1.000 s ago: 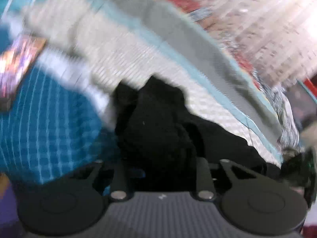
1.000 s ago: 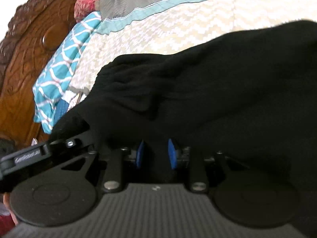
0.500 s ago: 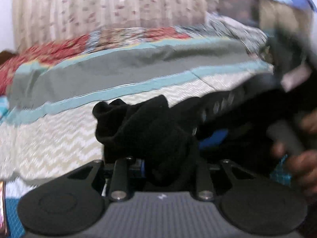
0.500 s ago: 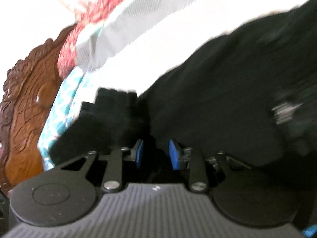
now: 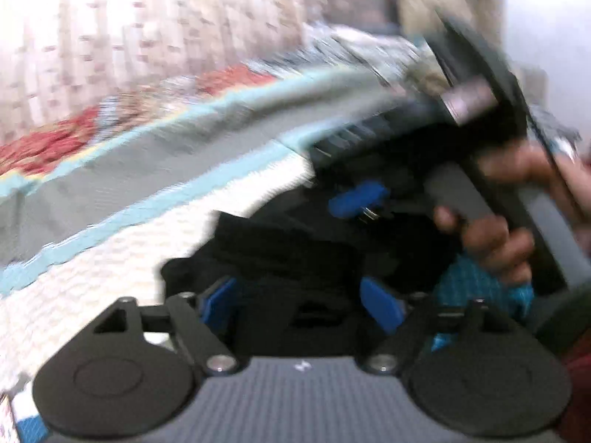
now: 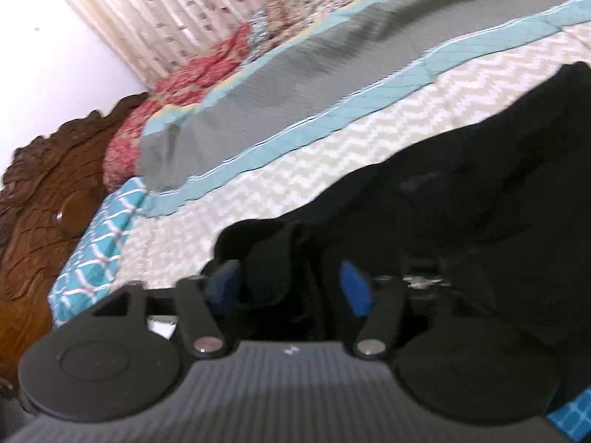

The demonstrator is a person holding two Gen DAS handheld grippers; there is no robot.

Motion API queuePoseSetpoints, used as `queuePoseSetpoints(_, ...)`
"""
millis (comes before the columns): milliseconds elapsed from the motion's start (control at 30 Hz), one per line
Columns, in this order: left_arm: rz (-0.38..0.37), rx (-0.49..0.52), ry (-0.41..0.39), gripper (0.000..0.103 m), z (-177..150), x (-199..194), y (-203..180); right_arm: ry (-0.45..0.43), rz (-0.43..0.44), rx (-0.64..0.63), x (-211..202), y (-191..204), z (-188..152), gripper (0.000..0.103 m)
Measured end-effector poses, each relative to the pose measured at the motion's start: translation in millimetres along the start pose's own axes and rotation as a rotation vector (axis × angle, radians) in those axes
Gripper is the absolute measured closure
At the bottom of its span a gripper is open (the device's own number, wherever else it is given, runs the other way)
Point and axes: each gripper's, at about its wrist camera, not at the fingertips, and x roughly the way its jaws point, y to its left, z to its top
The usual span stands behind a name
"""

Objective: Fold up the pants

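The black pants lie bunched on a chevron-patterned bedspread. My left gripper hovers just over their near edge. Its jaws are opening, and the black cloth lies loose between the blue pads with nothing pressing on it. In the right wrist view the pants spread away to the right. My right gripper is also opening, and a loose fold of cloth stands between its pads. A person's hand on that gripper's handle shows at the right of the left wrist view.
A grey and teal band of the bedspread runs behind the pants, with red patterned bedding beyond it. A carved wooden headboard and a teal patterned pillow are at the left. Curtains hang behind.
Both grippers pinched black cloth before; now both stand wide and the cloth lies loose. Both hands have shifted, and the left view has rolled upright to bring the right hand into sight.
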Motion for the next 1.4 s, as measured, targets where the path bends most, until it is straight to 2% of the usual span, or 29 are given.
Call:
queuePoseSetpoints(67,0.034,-0.113,-0.004,0.024,-3,-13,27,0.034,0.015,-0.001,11,2,-4,0.017)
queuePoseSetpoints(167,0.035,-0.371,0.007,0.024,-14,-19,73,0.117,-0.014,-0.018,30,-1,-7,0.020)
queuePoseSetpoints(200,0.039,-0.458,0.031,0.026,-18,-16,87,0.142,-0.032,-0.029,36,-2,-9,0.053)
queuePoseSetpoints(233,0.045,-0.523,0.055,0.028,-22,-12,97,0.156,-0.039,-0.038,40,-1,-10,0.071)
queuePoseSetpoints(267,0.052,-0.590,0.078,0.028,-26,-8,107,0.142,-0.052,-0.043,38,1,-9,0.075)
queuePoseSetpoints(333,0.031,-0.687,0.091,0.028,-35,-4,120,0.055,-0.036,-0.104,17,8,-3,0.078)
queuePoseSetpoints(400,0.006,-0.740,0.101,0.028,-35,5,127,-0.018,-0.096,-0.198,3,18,-1,0.078)
queuePoseSetpoints(467,0.003,-0.742,0.117,0.027,-32,16,124,-0.024,-0.179,-0.224,4,11,-3,0.077)
queuePoseSetpoints(533,0.004,-0.715,0.149,0.027,-26,31,116,0.052,-0.252,-0.221,21,-2,-10,0.066)
queuePoseSetpoints(667,0.007,-0.660,0.246,0.027,-21,59,99,0.017,-0.229,-0.205,11,-5,-7,0.057)
queuePoseSetpoints(733,0.004,-0.645,0.250,0.026,-18,61,92,-0.071,-0.241,-0.256,-5,4,-3,0.053)
queuePoseSetpoints(800,0.002,-0.646,0.250,0.026,-17,63,88,-0.138,-0.216,-0.293,-17,11,-1,0.052)
queuePoseSetpoints(900,0.012,-0.641,0.276,0.027,-16,71,83,-0.173,-0.157,-0.339,-15,21,-2,0.052)
queuePoseSetpoints(1000,0.063,-0.568,0.347,0.035,-18,83,69,-0.122,-0.121,-0.352,2,17,-2,0.053)
queuePoseSetpoints(1033,0.074,-0.545,0.361,0.035,-19,85,66,-0.080,-0.117,-0.334,13,12,-1,0.053)
queuePoseSetpoints(1100,0.090,-0.512,0.362,0.034,-19,87,62,0.060,-0.196,-0.271,49,-7,-2,0.053)
queuePoseSetpoints(1167,0.099,-0.503,0.374,0.032,-17,89,62,0.032,-0.191,-0.264,47,-17,-5,0.053)
queuePoseSetpoints(1233,0.101,-0.501,0.383,0.032,-14,86,64,0.045,-0.192,-0.284,37,-12,0,0.053)
queuePoseSetpoints(1300,0.098,-0.506,0.368,0.034,-8,77,69,0.005,-0.128,-0.239,14,-18,9,0.053)
queuePoseSetpoints(1333,0.094,-0.515,0.349,0.035,-4,71,73,-0.050,-0.105,-0.211,-1,-23,13,0.052)
queuePoseSetpoints(1400,0.092,-0.542,0.290,0.034,4,55,85,-0.166,-0.139,-0.173,-32,-39,20,0.046)
